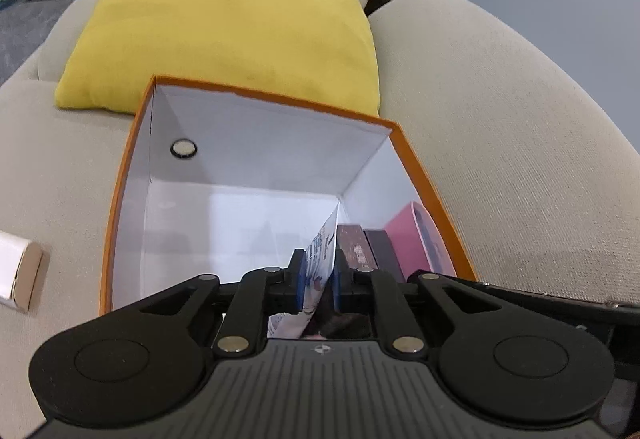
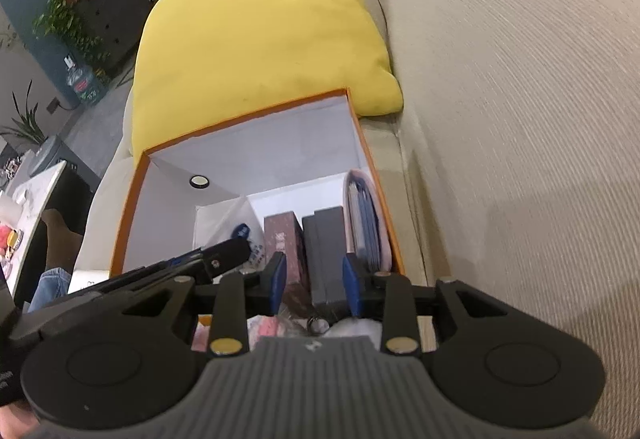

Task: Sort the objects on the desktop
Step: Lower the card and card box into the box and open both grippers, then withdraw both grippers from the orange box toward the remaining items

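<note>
While pinched between left fingers (image 1: 297, 271), booklet (image 1: 322, 255) overhangs box (image 1: 120, 199).

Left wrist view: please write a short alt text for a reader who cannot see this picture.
The left gripper is shut on a white printed booklet, holding it upright inside an open orange box with white walls. Dark books and a pink book stand along the box's right side. The box sits on a beige sofa, before a yellow cushion.
</note>
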A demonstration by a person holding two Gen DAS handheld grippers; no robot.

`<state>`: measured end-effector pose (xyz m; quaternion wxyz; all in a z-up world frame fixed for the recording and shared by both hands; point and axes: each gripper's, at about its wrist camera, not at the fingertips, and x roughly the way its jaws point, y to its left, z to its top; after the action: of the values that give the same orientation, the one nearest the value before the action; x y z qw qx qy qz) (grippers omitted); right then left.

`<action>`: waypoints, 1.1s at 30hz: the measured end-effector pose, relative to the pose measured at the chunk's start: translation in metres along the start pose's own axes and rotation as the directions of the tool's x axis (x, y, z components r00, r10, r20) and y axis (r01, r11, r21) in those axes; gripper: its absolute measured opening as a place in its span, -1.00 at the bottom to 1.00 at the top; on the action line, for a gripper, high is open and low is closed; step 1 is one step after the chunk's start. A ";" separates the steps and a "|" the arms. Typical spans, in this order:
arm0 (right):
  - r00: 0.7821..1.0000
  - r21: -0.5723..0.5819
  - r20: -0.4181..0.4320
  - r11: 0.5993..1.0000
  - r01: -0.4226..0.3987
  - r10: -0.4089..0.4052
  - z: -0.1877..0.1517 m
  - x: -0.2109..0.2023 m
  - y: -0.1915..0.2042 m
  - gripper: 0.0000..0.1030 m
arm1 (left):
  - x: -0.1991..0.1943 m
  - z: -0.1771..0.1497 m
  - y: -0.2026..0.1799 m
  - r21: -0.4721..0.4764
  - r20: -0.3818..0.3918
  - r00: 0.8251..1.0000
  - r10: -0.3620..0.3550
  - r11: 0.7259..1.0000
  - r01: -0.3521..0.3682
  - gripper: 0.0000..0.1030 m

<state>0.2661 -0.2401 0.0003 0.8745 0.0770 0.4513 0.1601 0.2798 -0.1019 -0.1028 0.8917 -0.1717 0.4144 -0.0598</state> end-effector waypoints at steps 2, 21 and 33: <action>1.000 0.005 0.004 1.000 0.005 -0.005 -0.002 0.000 -0.002 -0.32 | -0.001 0.001 0.002 -0.016 -0.029 1.000 -0.009 1.000 0.009 -0.70; 0.990 -0.032 0.134 0.999 0.036 -0.031 -0.037 -0.056 0.004 -0.14 | -0.069 -0.003 0.008 0.050 0.029 0.999 -0.044 0.998 0.043 -0.27; 0.973 -0.111 0.214 0.992 -0.061 0.084 -0.112 -0.120 0.044 -0.16 | -0.192 -0.046 0.038 0.183 0.118 0.992 -0.036 0.983 0.014 -0.27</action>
<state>0.1010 -0.2417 0.0396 0.9151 0.0652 0.3406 0.2056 0.1186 -0.0307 -0.0055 0.9263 -0.0981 0.3504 -0.0981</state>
